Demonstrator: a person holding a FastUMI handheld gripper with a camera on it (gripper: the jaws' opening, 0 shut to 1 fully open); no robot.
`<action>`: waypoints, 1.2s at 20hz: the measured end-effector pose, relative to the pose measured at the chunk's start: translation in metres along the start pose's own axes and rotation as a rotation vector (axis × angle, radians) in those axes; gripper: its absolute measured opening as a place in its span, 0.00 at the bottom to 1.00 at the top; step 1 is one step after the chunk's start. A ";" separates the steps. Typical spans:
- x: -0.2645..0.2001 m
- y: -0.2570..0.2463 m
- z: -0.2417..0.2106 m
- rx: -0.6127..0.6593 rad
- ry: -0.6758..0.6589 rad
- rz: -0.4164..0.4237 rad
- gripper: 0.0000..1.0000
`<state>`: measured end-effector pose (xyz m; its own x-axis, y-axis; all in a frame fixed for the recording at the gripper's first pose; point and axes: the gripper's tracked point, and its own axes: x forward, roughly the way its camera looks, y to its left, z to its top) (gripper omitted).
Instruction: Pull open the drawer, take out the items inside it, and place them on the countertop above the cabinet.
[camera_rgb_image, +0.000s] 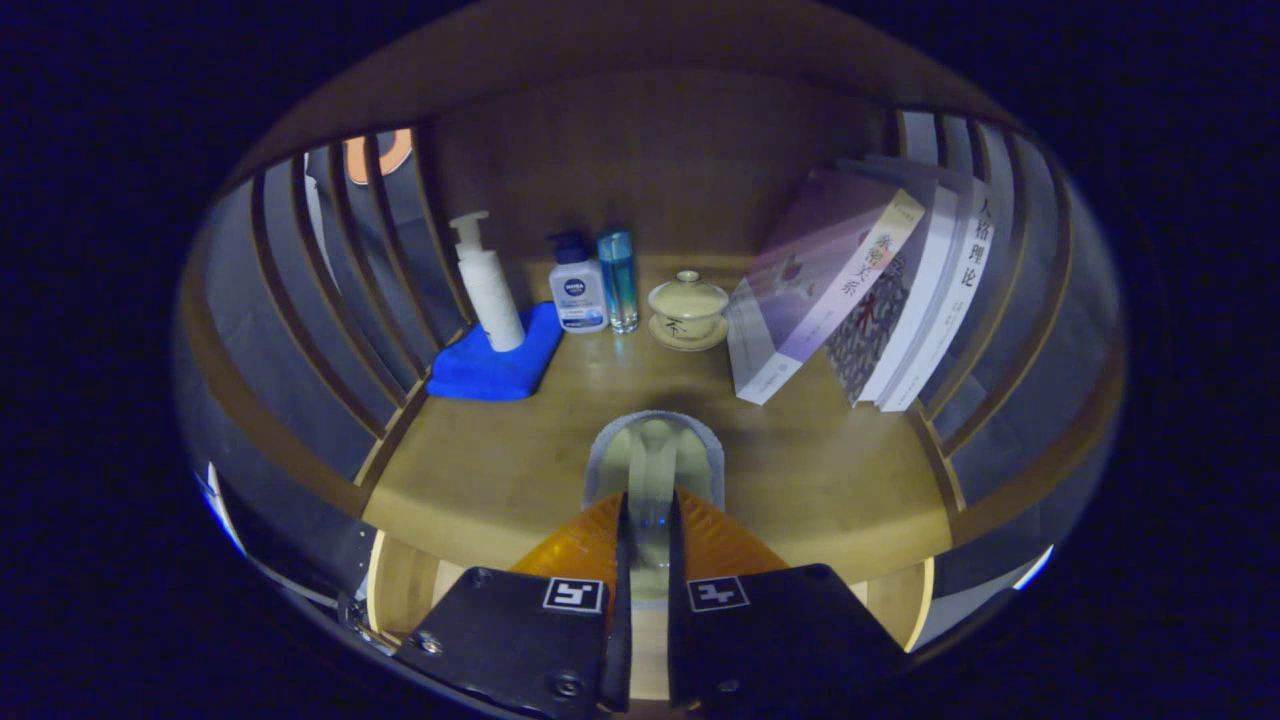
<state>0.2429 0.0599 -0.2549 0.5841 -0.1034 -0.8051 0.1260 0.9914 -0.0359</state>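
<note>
In the gripper view, the hand-held gripper has its two fingers drawn close together, clamped on a pale, translucent plastic item that stands up between the tips; both fingers appear to press on its lower part, and what the item is cannot be told through the blur. The item sits over the front part of the wooden worktop, with its rounded upper end just beyond the fingertips.

Taking the lidded ceramic cup at the back of the worktop as the landmark, the held item is well in front of it, toward the gripper. The cup rests on a small saucer. Just to the left of the cup stands a slim blue bottle, and touching or nearly touching that, further left of the cup, is a small white bottle with a dark cap. Further left again stands a white pump bottle, upright on a folded blue cloth in the left back corner. To the right of the cup, several books lean together, tilted to the right against the slatted side wall. Below the front edge of the worktop, the pale wooden rim of an open drawer shows beside the gripper body.
</note>
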 end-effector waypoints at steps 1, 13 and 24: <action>0.006 0.000 0.001 0.006 0.009 -0.002 0.17; 0.059 -0.002 0.010 0.012 0.078 -0.023 0.17; 0.028 -0.008 0.011 -0.006 0.023 -0.041 0.59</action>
<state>0.2676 0.0477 -0.2708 0.5603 -0.1419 -0.8160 0.1448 0.9868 -0.0722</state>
